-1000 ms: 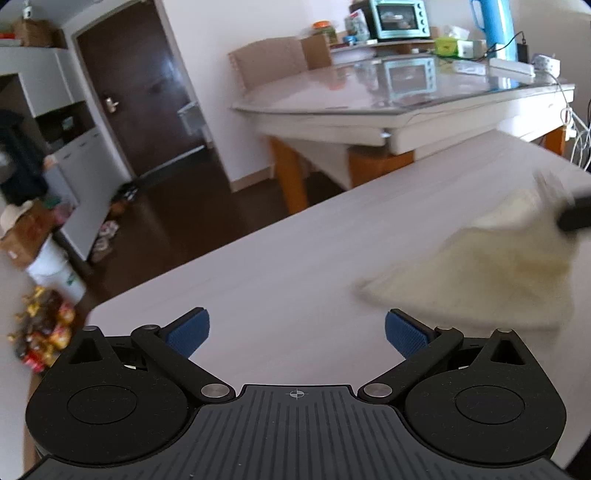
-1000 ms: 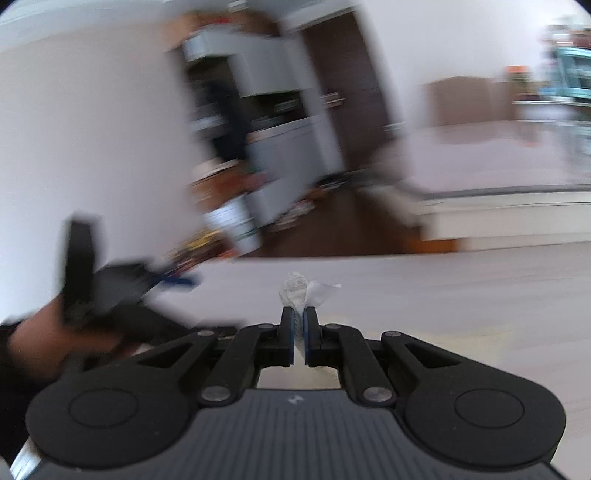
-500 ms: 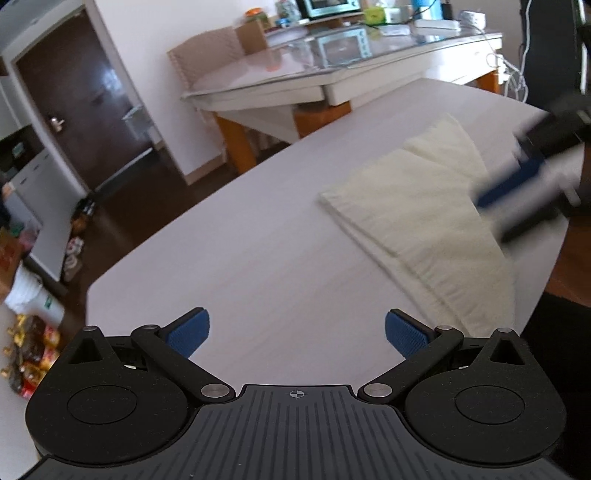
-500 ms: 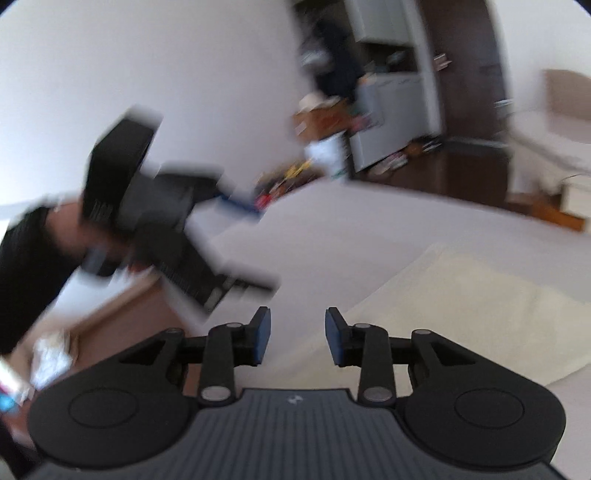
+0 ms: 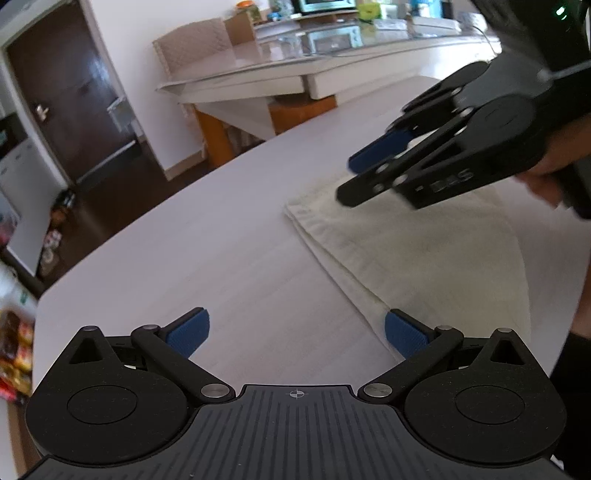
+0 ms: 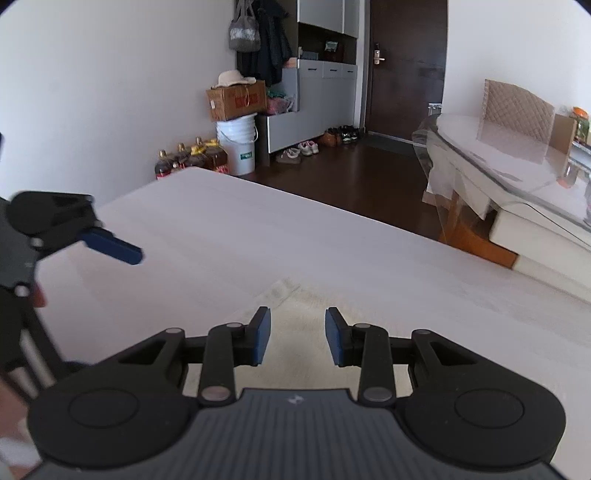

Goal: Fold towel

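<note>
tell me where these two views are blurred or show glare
Left wrist view: the black right tongs over the cream folded towel are slightly motion-smeared; the glass-topped dining table mirrors the appliances. Right wrist view: mostly sharp, fisheye-curved edges, soft sheen on that glass.

Place: a home, the room by the front door.
Door: a dark brown door (image 6: 406, 66) with a handle.
Shoes: pairs of shoes (image 6: 317, 142) sit on the dark wood floor by the grey cupboards (image 6: 306, 99).
Coats: a bag and dark coats (image 6: 266, 37) hang on the wall.
Food things: oil bottles (image 6: 192, 157), a white bucket (image 6: 238, 144), a cardboard box with a hat (image 6: 236, 98).
Eating spot: a glass-top table (image 5: 295, 74) with a padded chair (image 5: 192, 50) and a small oven (image 5: 325, 5).
</note>
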Motion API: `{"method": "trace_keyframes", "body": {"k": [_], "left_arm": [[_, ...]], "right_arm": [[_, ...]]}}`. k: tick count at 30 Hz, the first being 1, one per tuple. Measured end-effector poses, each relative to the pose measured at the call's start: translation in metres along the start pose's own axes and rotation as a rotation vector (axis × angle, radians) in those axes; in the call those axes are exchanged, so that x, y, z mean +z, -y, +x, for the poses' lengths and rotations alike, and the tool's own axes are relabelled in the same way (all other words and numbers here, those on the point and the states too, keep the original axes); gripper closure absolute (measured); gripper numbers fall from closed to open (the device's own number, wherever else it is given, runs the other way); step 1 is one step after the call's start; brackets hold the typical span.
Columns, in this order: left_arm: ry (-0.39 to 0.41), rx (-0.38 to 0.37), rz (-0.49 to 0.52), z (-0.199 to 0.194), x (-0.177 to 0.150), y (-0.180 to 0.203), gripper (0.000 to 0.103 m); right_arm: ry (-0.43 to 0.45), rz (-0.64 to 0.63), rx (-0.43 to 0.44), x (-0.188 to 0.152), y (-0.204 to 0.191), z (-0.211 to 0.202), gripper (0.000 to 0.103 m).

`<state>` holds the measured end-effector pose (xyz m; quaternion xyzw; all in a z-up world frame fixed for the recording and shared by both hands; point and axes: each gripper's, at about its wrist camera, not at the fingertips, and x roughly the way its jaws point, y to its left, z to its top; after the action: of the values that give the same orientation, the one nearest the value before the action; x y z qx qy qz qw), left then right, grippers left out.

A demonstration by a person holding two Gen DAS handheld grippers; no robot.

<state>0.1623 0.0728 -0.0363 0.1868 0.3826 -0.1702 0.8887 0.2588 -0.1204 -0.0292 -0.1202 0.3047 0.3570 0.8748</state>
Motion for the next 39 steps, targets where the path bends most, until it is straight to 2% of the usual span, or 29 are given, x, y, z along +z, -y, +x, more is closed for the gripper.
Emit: {"method": "trace_keyframes", "body": {"k": [10,12,14,16,24,27,30,31,32,33,37,39], "left_arm": [[0.011,-0.03,-0.049,0.002,-0.004,-0.011,0.0],[0.014,-0.034,-0.056,0.001,-0.005,-0.013,0.0],[0.015,-0.035,-0.066,0.001,-0.006,-0.014,0.0],[0.014,-0.034,-0.068,0.001,-0.006,-0.013,0.0],[0.011,-0.01,-0.063,0.0,-0.004,-0.011,0.0],[0.012,0.002,-0.062,0.0,-0.003,-0.01,0.0],[0.013,0.005,-0.063,0.003,0.001,-0.01,0.0],[0.013,0.006,-0.063,0.004,0.001,-0.01,0.0],[0.013,0.006,-0.063,0.004,0.001,-0.01,0.0],[0.013,0.007,-0.064,0.005,0.002,-0.009,0.0],[0.014,0.006,-0.065,0.005,0.0,-0.009,0.0],[0.014,0.006,-0.071,0.005,0.0,-0.01,0.0]], "right_arm": [[-0.036,-0.123,0.035,0.006,-0.023,0.018,0.068],[-0.04,-0.133,0.049,0.007,-0.025,0.016,0.087],[-0.037,-0.135,0.045,0.008,-0.026,0.016,0.091],[-0.029,-0.141,0.03,0.008,-0.028,0.013,0.102],[0.035,-0.097,0.043,0.008,-0.023,-0.033,0.103],[0.03,-0.126,0.058,0.004,-0.026,-0.056,0.102],[0.001,-0.132,0.07,0.001,-0.027,-0.053,0.097],[-0.002,-0.135,0.059,0.0,-0.028,-0.051,0.084],[-0.007,-0.128,0.059,-0.001,-0.03,-0.047,0.066],[-0.011,-0.121,0.06,-0.001,-0.032,-0.044,0.059],[-0.045,-0.147,0.053,-0.005,-0.041,-0.02,0.061],[-0.06,-0.141,0.048,-0.009,-0.042,-0.014,0.066]]}}
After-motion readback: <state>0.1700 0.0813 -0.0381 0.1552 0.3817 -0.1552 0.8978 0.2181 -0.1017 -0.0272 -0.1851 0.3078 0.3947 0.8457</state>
